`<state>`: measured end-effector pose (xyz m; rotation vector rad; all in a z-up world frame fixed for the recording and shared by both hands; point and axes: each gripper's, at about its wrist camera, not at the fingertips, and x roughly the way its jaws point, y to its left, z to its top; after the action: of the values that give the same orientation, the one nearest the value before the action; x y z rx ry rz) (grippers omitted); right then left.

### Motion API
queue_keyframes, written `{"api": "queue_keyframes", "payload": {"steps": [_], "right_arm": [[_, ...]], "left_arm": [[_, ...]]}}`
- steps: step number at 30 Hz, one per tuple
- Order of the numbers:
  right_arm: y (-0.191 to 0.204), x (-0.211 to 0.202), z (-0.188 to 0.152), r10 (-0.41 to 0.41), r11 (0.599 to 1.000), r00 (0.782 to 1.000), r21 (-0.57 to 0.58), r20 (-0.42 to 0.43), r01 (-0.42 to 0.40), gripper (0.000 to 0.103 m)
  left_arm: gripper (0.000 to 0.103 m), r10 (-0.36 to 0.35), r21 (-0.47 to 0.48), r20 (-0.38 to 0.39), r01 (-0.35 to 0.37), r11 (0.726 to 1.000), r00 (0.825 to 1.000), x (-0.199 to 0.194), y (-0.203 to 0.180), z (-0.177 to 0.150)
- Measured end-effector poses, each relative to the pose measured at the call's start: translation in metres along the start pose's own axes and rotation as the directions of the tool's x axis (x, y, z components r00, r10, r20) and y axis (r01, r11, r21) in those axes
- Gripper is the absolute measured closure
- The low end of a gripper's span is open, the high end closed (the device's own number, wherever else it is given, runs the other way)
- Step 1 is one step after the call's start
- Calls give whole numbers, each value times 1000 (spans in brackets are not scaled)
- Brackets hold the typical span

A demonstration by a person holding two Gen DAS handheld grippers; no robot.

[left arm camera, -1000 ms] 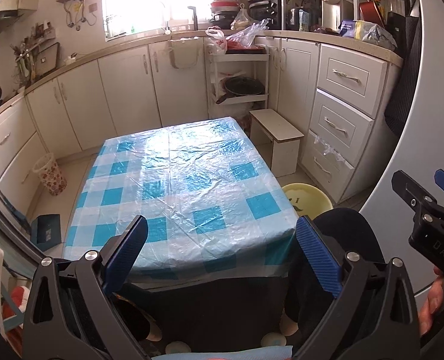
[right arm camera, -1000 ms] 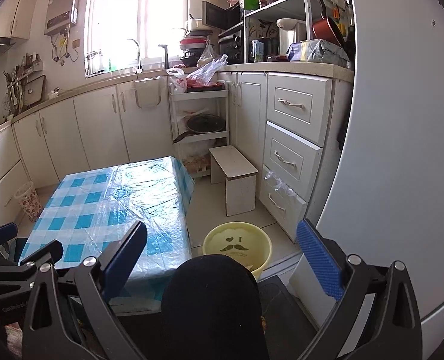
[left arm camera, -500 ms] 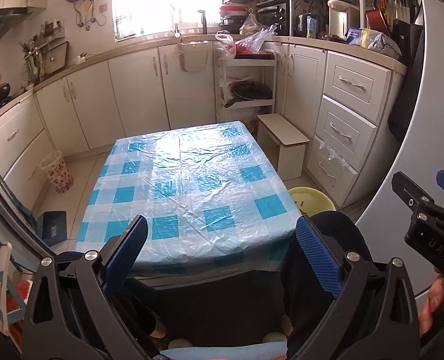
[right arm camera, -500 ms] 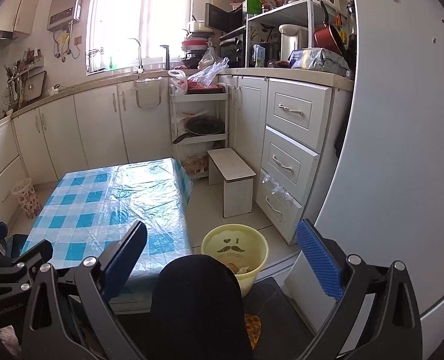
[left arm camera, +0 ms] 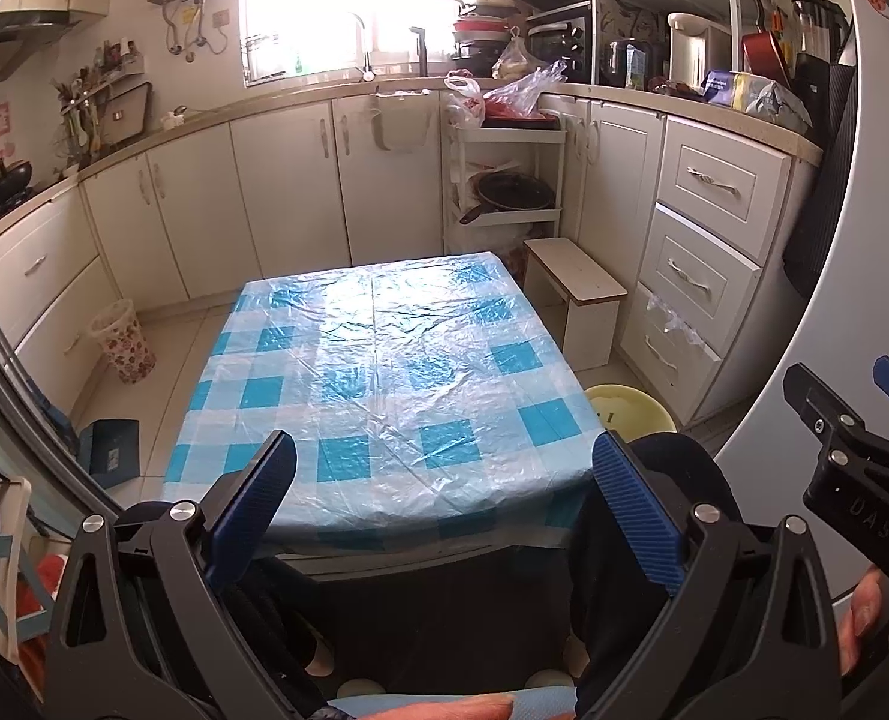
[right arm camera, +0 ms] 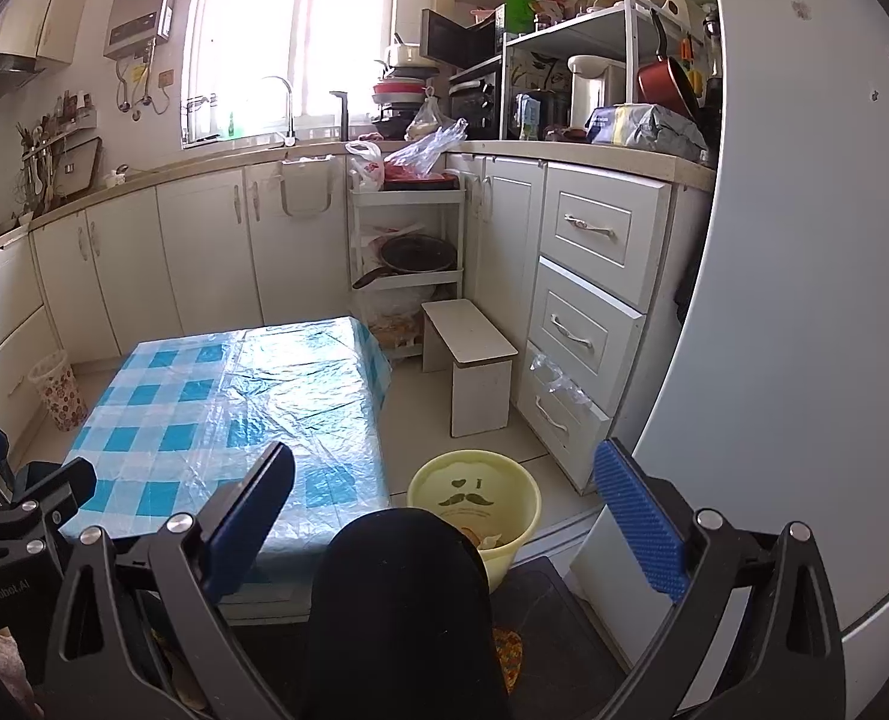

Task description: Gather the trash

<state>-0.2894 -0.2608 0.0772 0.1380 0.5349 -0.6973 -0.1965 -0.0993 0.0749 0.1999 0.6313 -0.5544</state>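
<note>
A low table (left arm camera: pixel 384 384) under a blue-and-white checked plastic cloth fills the middle of the left wrist view; nothing lies on its top. A yellow bin (right arm camera: pixel 474 495) with a moustache print stands on the floor right of the table (right arm camera: pixel 234 408), with some scraps inside. The bin's rim (left arm camera: pixel 630 408) peeks past the table corner in the left wrist view. My left gripper (left arm camera: pixel 444 504) is open, held above the table's near edge, holding nothing. My right gripper (right arm camera: pixel 444 510) is open too, above a dark-clad knee (right arm camera: pixel 402 612) near the bin. The right gripper's fingers (left arm camera: pixel 852 438) show at the left view's right edge.
White kitchen cabinets (left arm camera: pixel 288 192) run along the back and right. A small white stool (right arm camera: pixel 468 366) and a tiered rack with a pan (right arm camera: pixel 408 252) stand behind the table. A floral wastebasket (left arm camera: pixel 123 342) sits at the left. A pale fridge door (right arm camera: pixel 804 300) fills the right side.
Both grippers have risen and tipped back a little, so more of the counters and window shows and the table sits lower in view. Both stay open.
</note>
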Motion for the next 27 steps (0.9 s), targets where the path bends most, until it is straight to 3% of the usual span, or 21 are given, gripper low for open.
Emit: {"api": "queue_keyframes", "payload": {"steps": [27], "right_arm": [[10,-3,-2,22,999,1000,-24,-10,-22,7]], "left_arm": [[8,16,-10,6,-16,1000,1000,-4,6,0]]}}
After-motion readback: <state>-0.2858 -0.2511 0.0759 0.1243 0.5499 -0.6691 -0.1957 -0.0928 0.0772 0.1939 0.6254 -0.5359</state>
